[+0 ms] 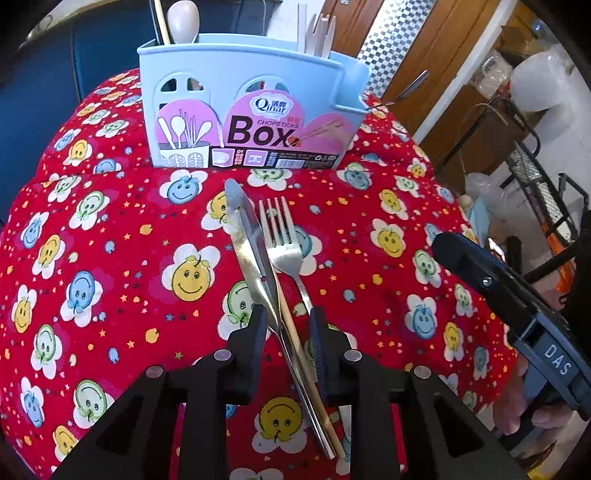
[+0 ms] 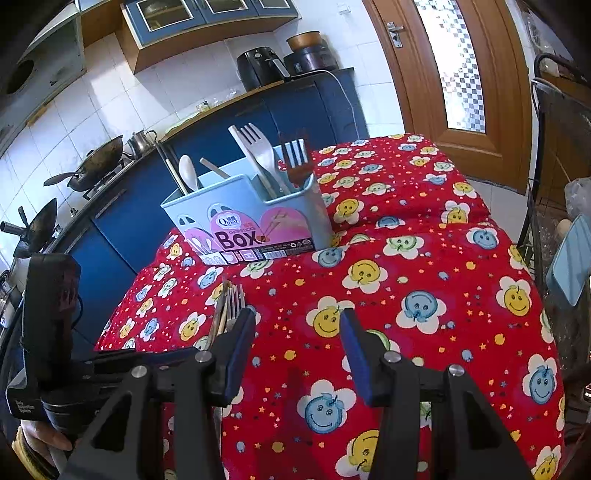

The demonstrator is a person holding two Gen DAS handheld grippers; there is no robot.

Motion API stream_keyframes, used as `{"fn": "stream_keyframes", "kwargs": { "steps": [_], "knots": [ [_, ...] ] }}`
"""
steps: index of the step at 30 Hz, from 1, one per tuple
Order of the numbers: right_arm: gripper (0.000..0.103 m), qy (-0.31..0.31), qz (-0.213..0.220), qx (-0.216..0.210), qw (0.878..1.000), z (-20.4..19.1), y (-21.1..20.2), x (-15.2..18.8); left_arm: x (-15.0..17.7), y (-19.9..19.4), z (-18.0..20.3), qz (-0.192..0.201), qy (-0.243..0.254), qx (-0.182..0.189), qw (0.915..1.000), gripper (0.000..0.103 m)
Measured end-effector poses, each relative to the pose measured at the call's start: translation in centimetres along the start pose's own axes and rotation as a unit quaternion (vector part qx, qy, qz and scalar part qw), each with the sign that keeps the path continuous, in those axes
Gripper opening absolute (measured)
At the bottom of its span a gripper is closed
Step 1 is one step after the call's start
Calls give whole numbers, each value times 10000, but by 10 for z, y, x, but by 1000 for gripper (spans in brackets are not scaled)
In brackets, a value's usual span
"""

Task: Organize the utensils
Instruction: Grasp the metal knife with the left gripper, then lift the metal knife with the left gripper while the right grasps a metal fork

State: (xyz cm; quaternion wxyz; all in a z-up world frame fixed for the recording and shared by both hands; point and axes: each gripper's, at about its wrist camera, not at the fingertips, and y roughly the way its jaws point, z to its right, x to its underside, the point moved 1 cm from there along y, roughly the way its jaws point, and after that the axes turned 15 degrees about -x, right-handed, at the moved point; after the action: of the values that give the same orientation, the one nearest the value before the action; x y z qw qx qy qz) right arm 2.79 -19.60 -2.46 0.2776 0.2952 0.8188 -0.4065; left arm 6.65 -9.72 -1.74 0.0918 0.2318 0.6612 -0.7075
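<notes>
Bench is wearing a red smiley-flower cloth and carrying everything. Blue box is standing upright at 12 o'clock in the left view, pink "Box" label facing the camera. It is holding a pale spoon and chopsticks on its left side, a pale fork on its right. The right view is also showing a steel fork in that right compartment.

Knife and fork are lying flat on the cloth dead centre, touching, tips pointing at 12 toward the box; knife handle is crossing over the fork handle.

Left hand-held gripper is sitting partly open, fingers straddling both handles near 6 o'clock, gap showing on each side; not clamping anything.

Right hand-held gripper is hanging wide open over bare cloth, holding nothing. In the left view it is sitting at 3–4 o'clock, well apart from the cutlery.
</notes>
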Motion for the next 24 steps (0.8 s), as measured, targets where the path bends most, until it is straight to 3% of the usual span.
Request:
{"fn": "stream_keyframes", "kwargs": {
  "steps": [11,13,17,24],
  "knots": [
    [51,131,-8,-55,9999,10,2,2,-4,11,-8,-74,-179,82,9998,24],
    [51,145,-9,-52,9999,10,3,2,-4,11,-10,-54,-193,129,9997,17],
    [51,113,-8,-71,9999,7,3,4,-5,11,-16,-42,-316,267,9991,14],
    [51,80,-139,-100,9998,1,10,7,-5,-2,-34,437,-495,165,9977,12]
  ]
}}
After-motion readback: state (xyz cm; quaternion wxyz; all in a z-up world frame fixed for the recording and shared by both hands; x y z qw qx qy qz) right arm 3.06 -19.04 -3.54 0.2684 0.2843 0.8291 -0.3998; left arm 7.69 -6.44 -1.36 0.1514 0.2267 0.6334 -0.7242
